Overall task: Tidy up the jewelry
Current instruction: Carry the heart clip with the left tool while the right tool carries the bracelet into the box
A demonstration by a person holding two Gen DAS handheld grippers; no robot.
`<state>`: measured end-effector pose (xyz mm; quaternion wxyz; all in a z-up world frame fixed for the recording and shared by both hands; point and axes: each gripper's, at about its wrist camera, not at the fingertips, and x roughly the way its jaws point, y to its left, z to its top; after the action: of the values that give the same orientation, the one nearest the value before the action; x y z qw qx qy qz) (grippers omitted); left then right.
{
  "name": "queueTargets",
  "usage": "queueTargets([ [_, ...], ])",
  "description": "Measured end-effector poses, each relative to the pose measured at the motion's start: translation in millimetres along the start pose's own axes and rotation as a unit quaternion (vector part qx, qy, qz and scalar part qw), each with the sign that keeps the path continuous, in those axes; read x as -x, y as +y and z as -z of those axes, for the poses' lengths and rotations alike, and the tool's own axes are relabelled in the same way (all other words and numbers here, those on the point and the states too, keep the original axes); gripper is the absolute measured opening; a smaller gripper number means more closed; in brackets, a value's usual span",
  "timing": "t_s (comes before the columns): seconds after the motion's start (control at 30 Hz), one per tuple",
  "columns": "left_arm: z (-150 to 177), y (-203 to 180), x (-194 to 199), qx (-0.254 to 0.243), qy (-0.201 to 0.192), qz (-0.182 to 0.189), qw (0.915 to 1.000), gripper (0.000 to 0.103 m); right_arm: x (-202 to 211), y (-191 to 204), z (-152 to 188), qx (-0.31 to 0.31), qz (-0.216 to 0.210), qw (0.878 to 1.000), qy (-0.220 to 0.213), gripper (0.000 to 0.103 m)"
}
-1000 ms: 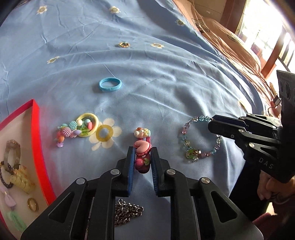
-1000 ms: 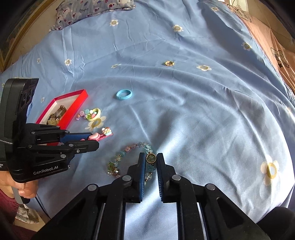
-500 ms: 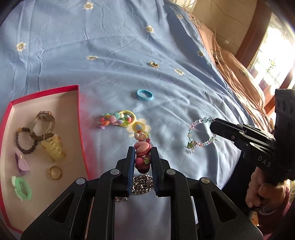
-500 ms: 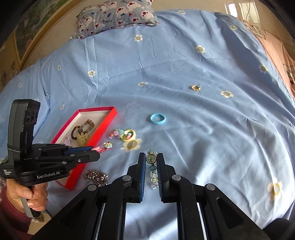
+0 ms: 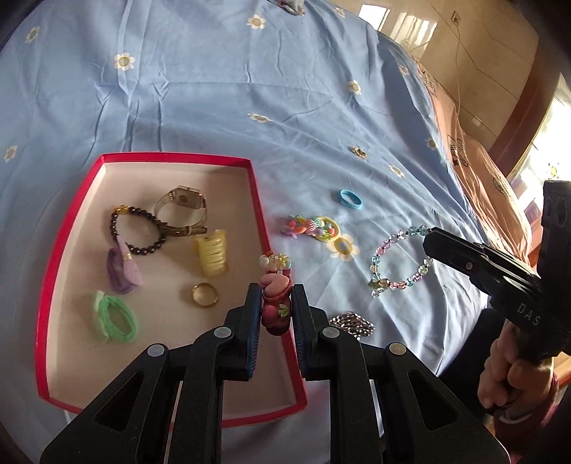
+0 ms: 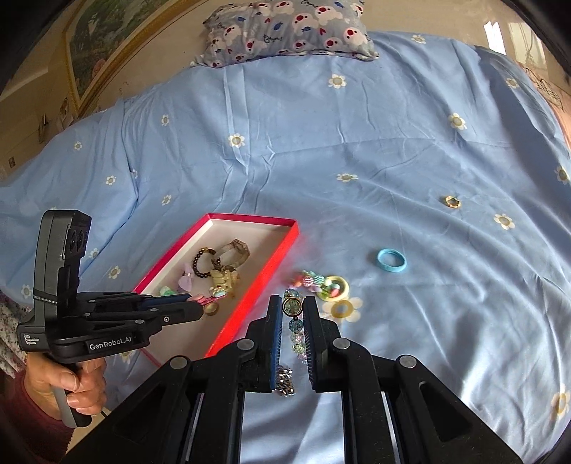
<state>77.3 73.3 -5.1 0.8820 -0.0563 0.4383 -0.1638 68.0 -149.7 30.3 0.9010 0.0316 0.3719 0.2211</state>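
Soft daylight from a blown-out window (image 5: 556,117) at right, sharp centre, heavy fisheye bending, dark vignetted corners.

The bedsheet (image 6: 357,150) is pale blue with white, yellow-centred daisies. The box (image 5: 75,214) is red outside, cream inside. The pillow (image 6: 289,28) carries red-and-white blobs on grey-blue. The hair tie (image 6: 392,261) is sky blue.

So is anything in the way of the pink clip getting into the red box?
Nothing visible blocks it. The left gripper holds the pink clip right over the red box's near edge. The floor just left of it is bare, between the gold ring and the yellow claw clip.
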Motion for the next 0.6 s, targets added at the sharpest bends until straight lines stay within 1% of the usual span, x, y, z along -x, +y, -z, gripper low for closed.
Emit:
queueTargets([
  [0.33,11.1,36.6,21.5,0.034,-0.012,-0.026,0.999,0.015,-26.0,54.5,-9.3,0.042,-0.058,0.997,0.013,0.011],
  [0.6,21.9,63.6,33.6,0.061,-0.017,-0.053,0.9966,0.015,-47.8,91.1,-6.0,0.071,-0.098,0.992,0.033,0.011],
])
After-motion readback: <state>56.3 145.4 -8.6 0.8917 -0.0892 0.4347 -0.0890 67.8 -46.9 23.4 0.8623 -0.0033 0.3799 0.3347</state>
